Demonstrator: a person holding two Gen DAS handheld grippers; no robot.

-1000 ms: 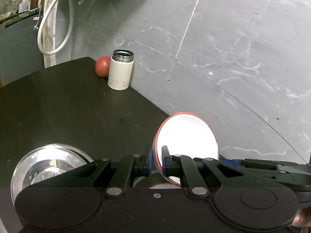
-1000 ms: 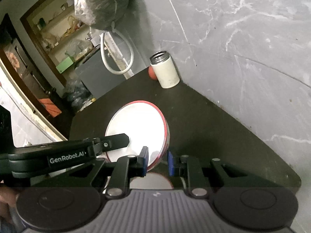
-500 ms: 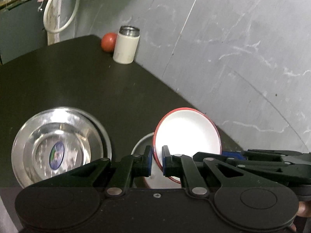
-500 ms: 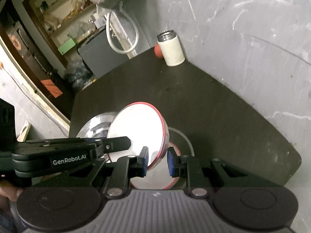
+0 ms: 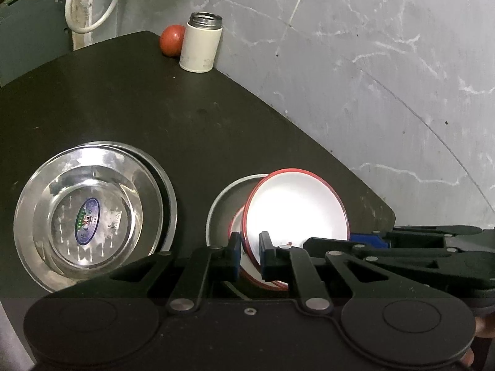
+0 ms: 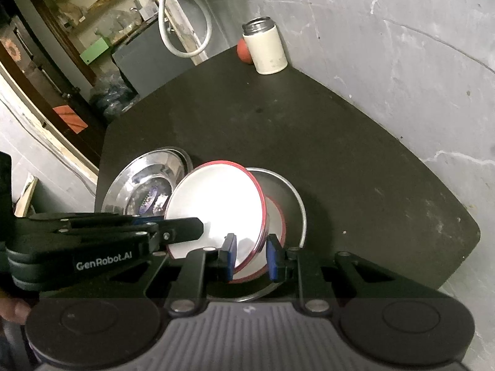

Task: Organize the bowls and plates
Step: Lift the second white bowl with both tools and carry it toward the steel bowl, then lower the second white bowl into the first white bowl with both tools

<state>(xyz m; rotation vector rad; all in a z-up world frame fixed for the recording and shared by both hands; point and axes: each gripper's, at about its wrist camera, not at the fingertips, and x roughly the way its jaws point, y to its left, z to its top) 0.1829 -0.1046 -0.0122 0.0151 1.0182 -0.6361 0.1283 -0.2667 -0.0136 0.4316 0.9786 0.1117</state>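
Evidently both tools share one red-rimmed white plate (image 5: 297,207), held tilted over a matching plate (image 6: 273,216) in a steel dish (image 6: 297,204): the left tool (image 5: 249,252) pinches its near rim, while the right tool (image 6: 250,252) stands slightly spread around the opposite edge, steadying it for stacking.

Two close downward wrist views, shared table (image 5: 130,105).

Steel bowls (image 5: 92,213) left, wall (image 5: 386,77) right
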